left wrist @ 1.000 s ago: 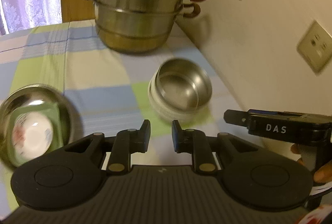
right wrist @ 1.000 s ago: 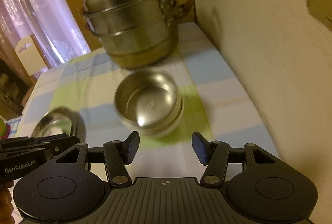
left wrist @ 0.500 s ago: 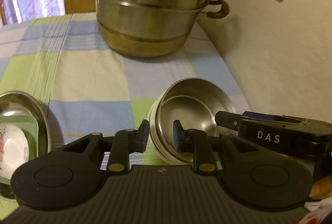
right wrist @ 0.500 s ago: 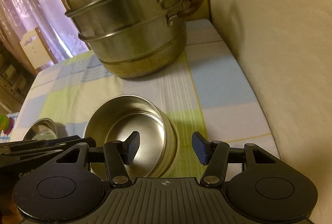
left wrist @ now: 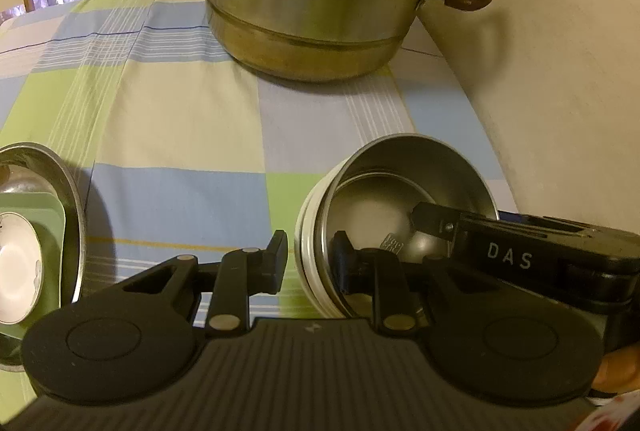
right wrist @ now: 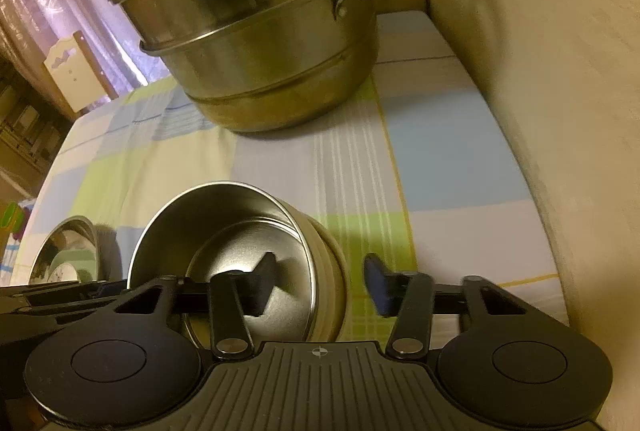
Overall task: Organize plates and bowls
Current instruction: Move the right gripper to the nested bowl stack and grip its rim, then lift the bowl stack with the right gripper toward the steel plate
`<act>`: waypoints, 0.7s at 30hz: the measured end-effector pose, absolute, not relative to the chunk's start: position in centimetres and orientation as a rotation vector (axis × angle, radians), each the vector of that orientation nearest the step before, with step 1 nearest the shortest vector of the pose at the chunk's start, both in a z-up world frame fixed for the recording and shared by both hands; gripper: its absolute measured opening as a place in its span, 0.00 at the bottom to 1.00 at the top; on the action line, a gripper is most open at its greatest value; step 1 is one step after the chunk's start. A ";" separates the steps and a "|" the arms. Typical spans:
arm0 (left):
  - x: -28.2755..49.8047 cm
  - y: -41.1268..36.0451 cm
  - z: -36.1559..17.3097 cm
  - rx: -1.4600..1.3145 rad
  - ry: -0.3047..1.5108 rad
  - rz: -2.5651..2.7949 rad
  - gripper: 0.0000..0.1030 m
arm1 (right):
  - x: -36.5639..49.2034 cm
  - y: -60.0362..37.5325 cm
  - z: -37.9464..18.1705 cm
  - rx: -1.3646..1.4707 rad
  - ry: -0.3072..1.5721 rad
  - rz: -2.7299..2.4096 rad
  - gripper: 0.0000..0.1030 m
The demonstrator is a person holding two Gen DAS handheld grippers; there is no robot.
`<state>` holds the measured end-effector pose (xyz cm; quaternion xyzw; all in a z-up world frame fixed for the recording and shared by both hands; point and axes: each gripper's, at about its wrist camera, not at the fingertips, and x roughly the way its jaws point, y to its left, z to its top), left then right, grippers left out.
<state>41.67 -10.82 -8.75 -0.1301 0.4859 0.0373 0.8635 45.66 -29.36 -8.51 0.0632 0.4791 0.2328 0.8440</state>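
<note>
steel bowl grip, left: left gripper (left wrist: 308, 263) straddles the near-left rim of the bowl (left wrist: 404, 191), one finger outside the pale wall, one inside; jaws narrow, pads not clearly pressing, so open
right gripper: right gripper (right wrist: 320, 283) straddles the opposite rim, one finger in the hollow, one outside; jaws have just been closing with the wall between them, a gap shows at the outer pad
bowl place: on the checked cloth (left wrist: 180, 135), near the wall, in front of the big steamer pot (left wrist: 320, 3)
do it well: close both evenly, low on the rim, then lift level; steel is slick
likely goal: steel dish (left wrist: 68, 199) with plates at the left, well apart
</note>
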 end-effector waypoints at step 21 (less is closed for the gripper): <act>40.3 -9.7 -9.2 -0.267 1.039 0.096 0.17 | 45.4 -28.2 -8.5 0.139 1.070 0.498 0.23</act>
